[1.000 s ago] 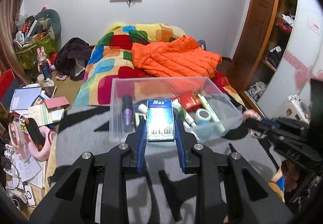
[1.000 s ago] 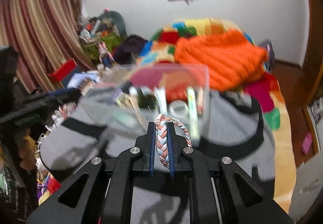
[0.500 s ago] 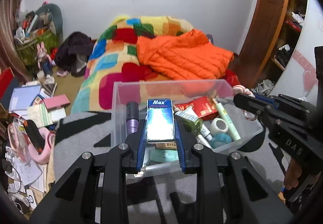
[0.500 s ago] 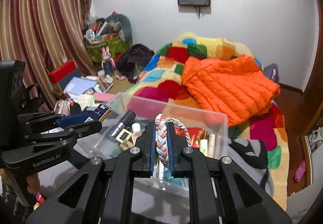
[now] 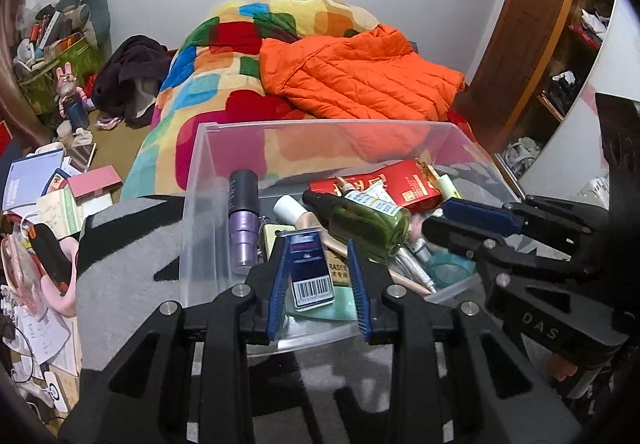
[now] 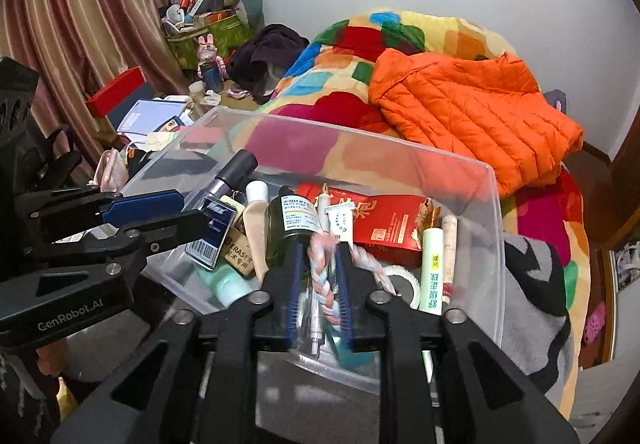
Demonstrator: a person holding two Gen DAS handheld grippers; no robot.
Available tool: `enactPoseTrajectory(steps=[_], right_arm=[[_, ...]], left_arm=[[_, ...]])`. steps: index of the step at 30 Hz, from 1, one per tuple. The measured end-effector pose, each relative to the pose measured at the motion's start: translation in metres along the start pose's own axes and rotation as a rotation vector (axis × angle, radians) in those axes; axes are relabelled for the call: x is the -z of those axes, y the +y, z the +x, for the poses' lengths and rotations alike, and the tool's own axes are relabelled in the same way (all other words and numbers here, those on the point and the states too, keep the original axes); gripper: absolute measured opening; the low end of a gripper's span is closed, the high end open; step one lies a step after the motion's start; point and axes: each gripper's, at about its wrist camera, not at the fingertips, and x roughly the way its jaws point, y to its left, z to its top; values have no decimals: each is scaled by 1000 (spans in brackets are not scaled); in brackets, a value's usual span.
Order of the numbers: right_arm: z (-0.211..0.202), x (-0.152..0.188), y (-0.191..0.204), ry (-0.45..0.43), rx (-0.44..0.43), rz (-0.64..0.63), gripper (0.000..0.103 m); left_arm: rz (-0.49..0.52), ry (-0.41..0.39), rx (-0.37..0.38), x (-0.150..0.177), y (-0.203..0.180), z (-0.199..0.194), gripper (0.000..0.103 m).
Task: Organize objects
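On a cluttered bedroom's bed, the clear bin [image 5: 208, 179] is filling. My left claw [image 5: 318, 284] is spreading, the blue Max box [image 5: 311, 271] dropping free inside the bin. My right claw [image 6: 320, 284] has been spreading too, the braided cord [image 6: 325, 286] hanging loose between its pads, over the bin. Both drops nearly done.

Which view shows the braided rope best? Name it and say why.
The right wrist view: the braided rope hangs close up between the right gripper fingers, now apart, above the clear bin. The left wrist view shows only that gripper side-on; the rope isn't discernible.
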Motion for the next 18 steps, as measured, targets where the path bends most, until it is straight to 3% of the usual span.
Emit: enactPoseTrajectory(steps=[3, 8, 13, 15, 18], right_arm=[[-8, 0, 0, -19, -3, 3, 36], [-24, -2, -1, -43, -12, 9, 38], [-47, 3, -1, -96, -8, 20, 51], [-58, 6, 0, -120, -10, 21, 54], [-72, 12, 2, -159, -8, 25, 66]], left_arm=[[0, -10, 5, 1, -1, -6, 40], [7, -46, 11, 2, -5, -24, 54], [26, -100, 7, 8, -11, -48, 61], [32, -112, 1, 12, -12, -55, 69], [31, -146, -12, 20, -14, -64, 74]])
